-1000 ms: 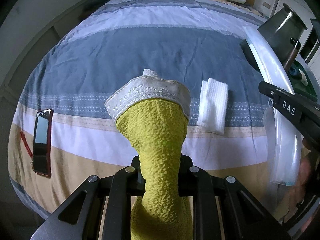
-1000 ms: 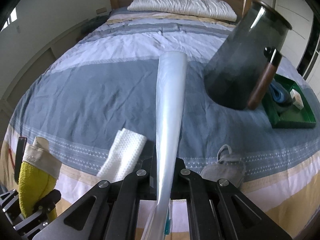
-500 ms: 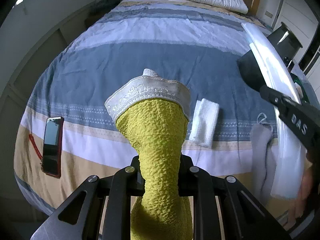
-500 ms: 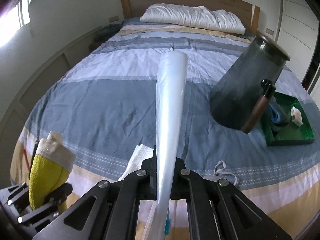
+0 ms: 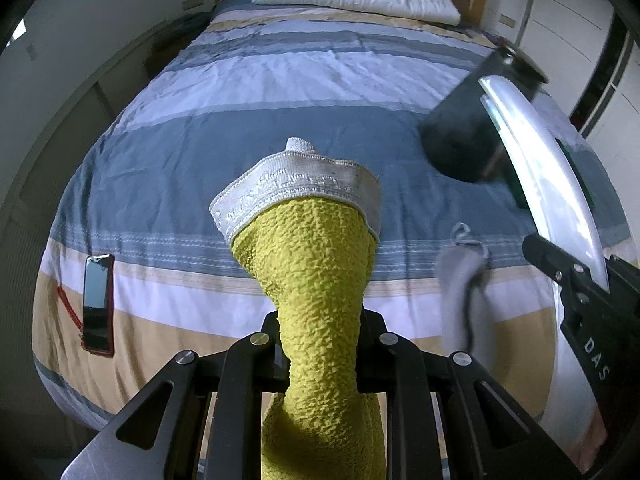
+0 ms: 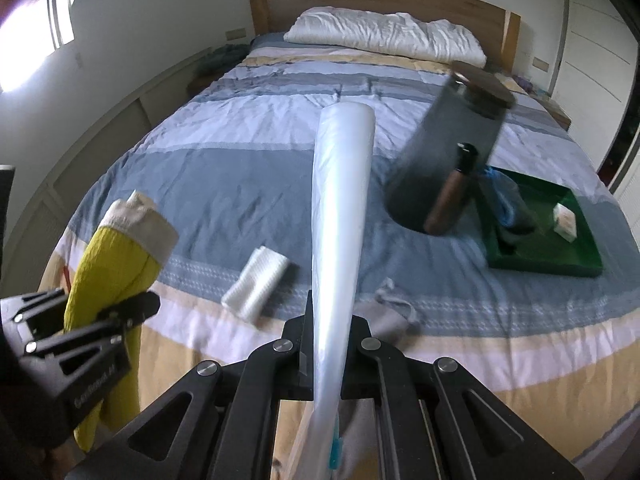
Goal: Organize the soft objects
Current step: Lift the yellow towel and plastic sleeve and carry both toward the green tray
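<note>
I have my left tongs (image 5: 320, 344) clamped on the yellow cloth (image 5: 316, 264) and my right tongs (image 6: 326, 344) clamped on the plastic bag (image 6: 340, 208), both above the bed (image 6: 248, 184). Next, I judge, I must open the bag and feed the cloth in.

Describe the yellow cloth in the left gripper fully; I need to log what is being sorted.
The yellow cloth looks like crinkled, textured fabric with a white embroidered band across its top end. The left gripper is shut on its bunched middle, so the banded end stands up above the striped bedcover while the rest hangs below the fingers.
</note>
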The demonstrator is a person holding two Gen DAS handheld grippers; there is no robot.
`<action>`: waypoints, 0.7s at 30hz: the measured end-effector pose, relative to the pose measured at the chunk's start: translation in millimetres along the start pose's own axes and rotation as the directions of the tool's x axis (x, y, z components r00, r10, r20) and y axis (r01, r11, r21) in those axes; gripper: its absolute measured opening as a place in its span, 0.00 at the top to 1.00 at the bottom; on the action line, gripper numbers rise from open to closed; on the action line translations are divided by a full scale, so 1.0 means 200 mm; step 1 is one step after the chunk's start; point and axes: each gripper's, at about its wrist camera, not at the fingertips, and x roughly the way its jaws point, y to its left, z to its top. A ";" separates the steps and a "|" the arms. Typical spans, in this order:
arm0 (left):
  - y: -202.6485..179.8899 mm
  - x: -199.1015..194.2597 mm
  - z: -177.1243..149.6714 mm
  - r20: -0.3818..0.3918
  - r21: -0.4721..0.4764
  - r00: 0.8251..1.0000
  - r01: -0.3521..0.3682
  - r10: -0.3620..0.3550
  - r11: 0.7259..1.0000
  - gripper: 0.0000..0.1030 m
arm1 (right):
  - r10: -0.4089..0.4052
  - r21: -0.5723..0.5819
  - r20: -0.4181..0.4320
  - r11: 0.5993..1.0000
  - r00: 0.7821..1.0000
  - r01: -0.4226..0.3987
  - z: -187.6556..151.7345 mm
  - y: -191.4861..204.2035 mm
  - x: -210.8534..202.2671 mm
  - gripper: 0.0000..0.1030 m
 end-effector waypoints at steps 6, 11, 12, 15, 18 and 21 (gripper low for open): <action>-0.17 -0.03 0.01 -0.003 0.040 1.000 0.024 -0.024 0.999 0.84 | -0.022 0.024 -0.006 0.999 1.000 0.022 -0.07 -0.16 -0.15 0.96; -0.34 -0.03 0.02 -0.012 0.080 0.999 0.054 -0.053 0.995 0.84 | -0.052 0.034 -0.023 0.998 0.998 0.053 -0.15 -0.27 -0.24 0.96; -0.38 -0.03 0.02 -0.013 0.088 0.998 0.062 -0.061 0.994 0.84 | -0.060 0.037 -0.029 0.997 0.998 0.061 -0.16 -0.30 -0.26 0.96; -0.49 -0.02 0.02 -0.023 0.119 0.996 0.092 -0.089 0.989 0.84 | -0.081 0.051 -0.045 0.995 0.996 0.083 -0.19 -0.39 -0.30 0.96; -0.63 -0.01 0.02 -0.037 0.154 0.992 0.127 -0.123 0.980 0.84 | -0.111 0.069 -0.061 0.991 0.992 0.116 -0.23 -0.49 -0.35 0.96; -0.77 0.00 0.03 -0.055 0.185 0.987 0.162 -0.154 0.969 0.84 | -0.150 0.091 -0.078 0.983 0.986 0.156 -0.25 -0.61 -0.37 0.96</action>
